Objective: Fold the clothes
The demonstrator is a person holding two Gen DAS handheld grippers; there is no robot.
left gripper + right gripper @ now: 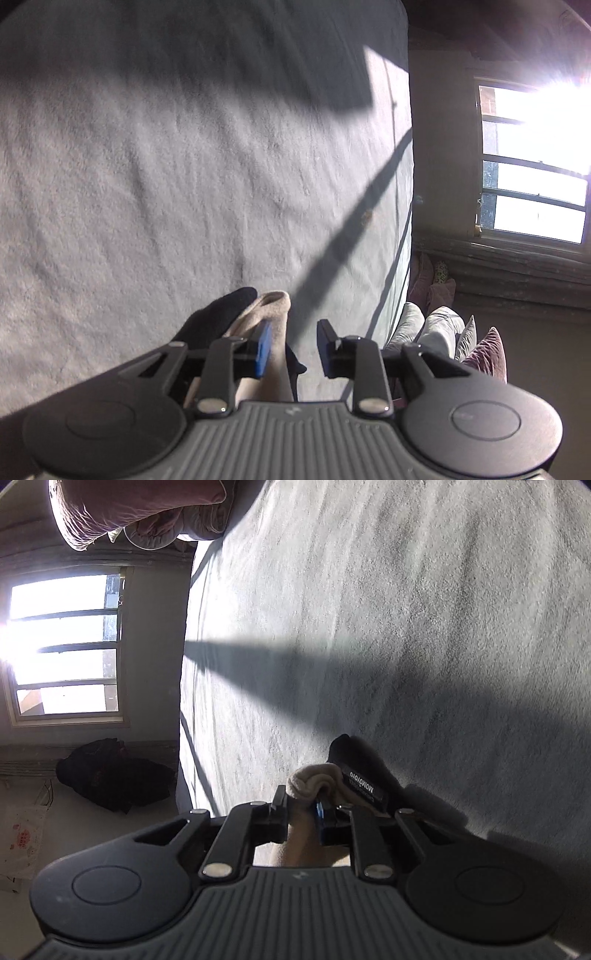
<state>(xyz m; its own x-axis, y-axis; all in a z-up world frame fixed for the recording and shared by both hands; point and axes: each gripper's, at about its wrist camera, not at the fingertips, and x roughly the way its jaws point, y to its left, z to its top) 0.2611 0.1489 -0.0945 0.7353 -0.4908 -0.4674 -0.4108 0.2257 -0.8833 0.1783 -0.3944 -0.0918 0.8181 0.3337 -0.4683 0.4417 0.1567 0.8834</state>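
Note:
A garment of beige [271,325] and black [214,321] fabric hangs at my left gripper [293,345], over the grey fleece bed cover [147,184]. The left jaws stand apart; the beige fabric lies against the blue pad of the left finger [263,349]. My right gripper [301,812] is shut on a bunched beige fold [312,781] of the same garment, with black fabric and a white-lettered label [364,784] beside it.
The bed edge [406,221] runs along a wall with a bright window [535,162]. Cushions [480,347] lie beside the bed. In the right wrist view a pink-grey quilt [140,513] lies at the bed's end, and a dark bag [110,771] sits on the floor.

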